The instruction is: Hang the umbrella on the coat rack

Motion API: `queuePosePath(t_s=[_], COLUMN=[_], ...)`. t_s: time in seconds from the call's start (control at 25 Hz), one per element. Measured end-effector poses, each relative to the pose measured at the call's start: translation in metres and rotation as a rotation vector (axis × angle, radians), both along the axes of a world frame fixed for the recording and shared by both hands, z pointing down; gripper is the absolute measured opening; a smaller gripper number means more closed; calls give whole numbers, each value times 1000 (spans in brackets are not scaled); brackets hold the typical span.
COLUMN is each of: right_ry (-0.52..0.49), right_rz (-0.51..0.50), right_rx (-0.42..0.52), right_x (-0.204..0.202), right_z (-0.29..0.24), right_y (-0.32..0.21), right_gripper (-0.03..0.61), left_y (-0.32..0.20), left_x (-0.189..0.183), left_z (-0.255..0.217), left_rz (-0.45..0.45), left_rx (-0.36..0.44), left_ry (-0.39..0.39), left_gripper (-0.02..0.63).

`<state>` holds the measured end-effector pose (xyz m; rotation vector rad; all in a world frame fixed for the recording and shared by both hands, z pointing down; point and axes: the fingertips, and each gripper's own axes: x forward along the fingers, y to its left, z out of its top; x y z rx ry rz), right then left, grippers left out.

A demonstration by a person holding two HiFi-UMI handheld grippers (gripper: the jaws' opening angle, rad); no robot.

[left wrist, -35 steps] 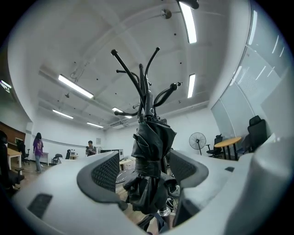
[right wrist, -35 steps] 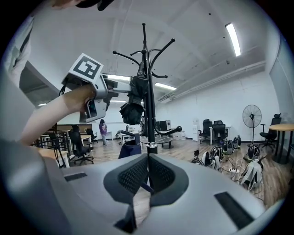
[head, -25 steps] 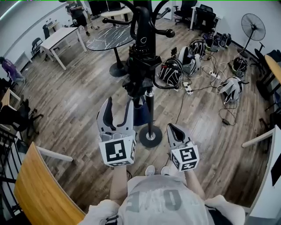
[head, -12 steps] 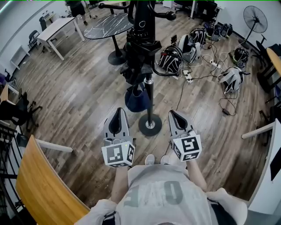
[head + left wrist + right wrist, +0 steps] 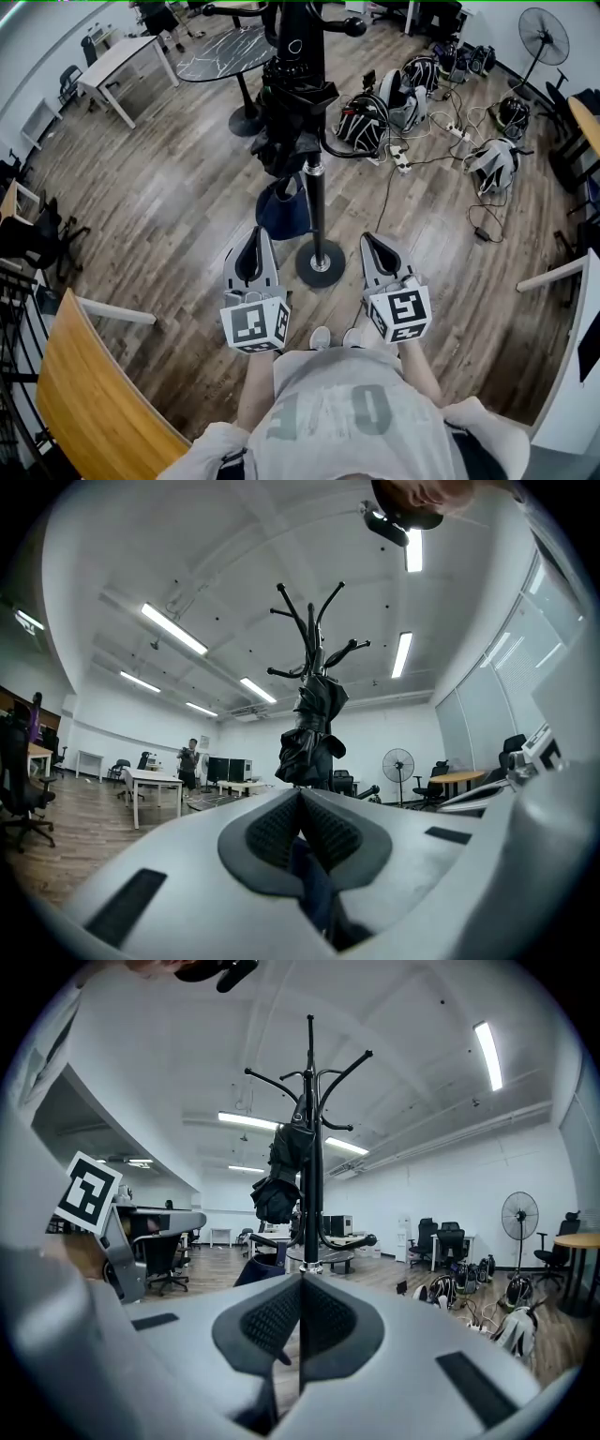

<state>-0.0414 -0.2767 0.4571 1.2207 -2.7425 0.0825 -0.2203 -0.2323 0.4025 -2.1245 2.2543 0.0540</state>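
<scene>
A black coat rack [image 5: 313, 178] stands straight ahead on a round base [image 5: 321, 264]. The folded black umbrella [image 5: 291, 117] hangs from its upper hooks, and shows against the pole in the left gripper view [image 5: 309, 728] and the right gripper view [image 5: 279, 1180]. A dark blue bag-like thing [image 5: 284, 211] sits low beside the pole. My left gripper [image 5: 255, 246] is shut and empty, just short of the base on its left. My right gripper [image 5: 373, 246] is shut and empty on the base's right. Both point level at the rack.
A round dark marble table [image 5: 225, 52] and a white table [image 5: 122, 66] stand behind the rack. Helmets, bags and cables [image 5: 375, 112] litter the floor at the right, with a fan [image 5: 546, 37] beyond. A curved wooden desk [image 5: 84, 394] is near left.
My left gripper has come down from the umbrella's height with its jaws closing from wide open to shut. The right gripper has stayed still.
</scene>
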Motion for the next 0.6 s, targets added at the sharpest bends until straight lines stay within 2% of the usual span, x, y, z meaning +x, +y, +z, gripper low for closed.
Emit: queuePosePath(t_s=[0.6], right_ry=[4], right_rz=[6], right_rx=[-10], right_x=[3], right_z=[5], right_y=[-7], right_gripper=[29], left_y=[-4], left_x=[-6], left_z=[13], left_rz=[-17], left_rx=[-30], left_ry=[20], left_gripper=[28])
